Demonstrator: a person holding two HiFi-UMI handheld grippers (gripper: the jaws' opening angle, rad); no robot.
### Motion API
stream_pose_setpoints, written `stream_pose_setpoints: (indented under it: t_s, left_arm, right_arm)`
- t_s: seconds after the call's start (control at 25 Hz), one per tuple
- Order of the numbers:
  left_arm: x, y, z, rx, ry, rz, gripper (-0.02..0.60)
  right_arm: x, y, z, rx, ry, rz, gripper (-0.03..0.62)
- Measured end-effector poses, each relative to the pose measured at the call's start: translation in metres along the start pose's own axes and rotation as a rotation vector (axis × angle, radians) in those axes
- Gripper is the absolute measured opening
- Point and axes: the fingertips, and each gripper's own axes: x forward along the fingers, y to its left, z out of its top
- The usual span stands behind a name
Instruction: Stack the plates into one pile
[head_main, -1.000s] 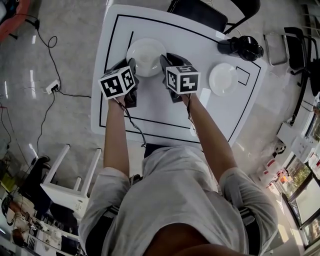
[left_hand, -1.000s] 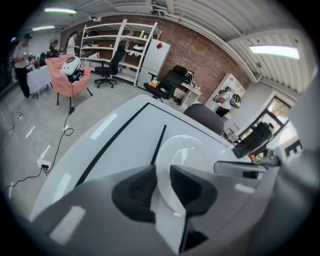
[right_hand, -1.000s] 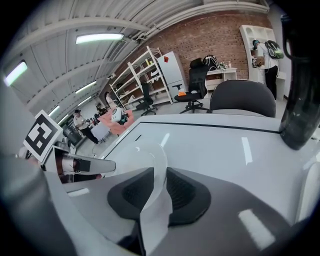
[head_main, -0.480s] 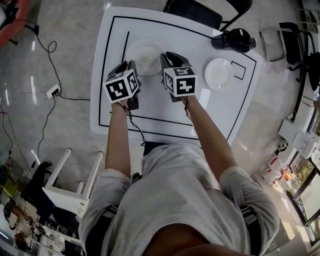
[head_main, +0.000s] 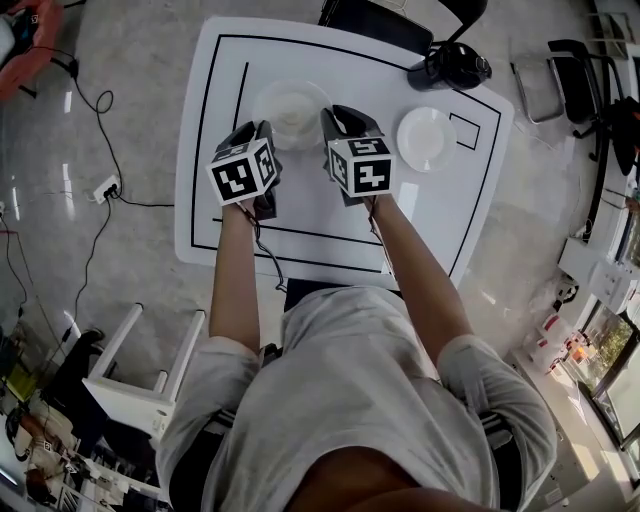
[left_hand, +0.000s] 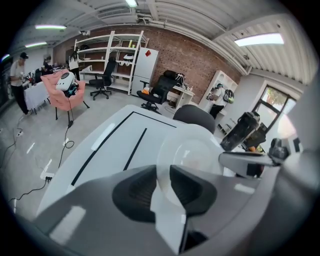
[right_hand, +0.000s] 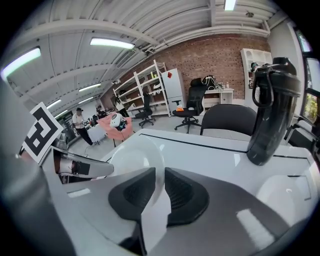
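Pinching the round white plate (head_main: 292, 110) with left gripper (head_main: 262, 135) and right gripper (head_main: 335, 120). Keep flat; carry both together to the other white plate (head_main: 425, 138) near right edge of table (head_main: 310, 215).

The right tool (right_hand: 161, 186) pinches the rim of a white plate (right_hand: 134, 157) between its dark jaws. On the white counter (right_hand: 210, 152) a dark bottle (right_hand: 272, 107) stands far right, and another plate (right_hand: 285, 197) lies near right. A black chair (right_hand: 231, 119) stands beyond the counter.

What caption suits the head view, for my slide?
Left tool and right tool grip opposite rims of one white plate; a second plate sits on the table near a dark bottle.
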Motion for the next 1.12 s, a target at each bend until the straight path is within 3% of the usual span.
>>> stream_pose_setpoints:
  t_s: [0.32,1.12]
  left_arm:
    - [-0.011,-0.031,-0.013,0.026,-0.02,-0.031,0.075]
    - [0.001,-0.151,-0.026,0.207,0.014,-0.128,0.077]
  right_arm:
    - [-0.032,-0.018,-0.013,0.013,-0.03,-0.026,0.055]
    - [-0.111,-0.11,-0.04,0.14,-0.106,-0.157,0.055]
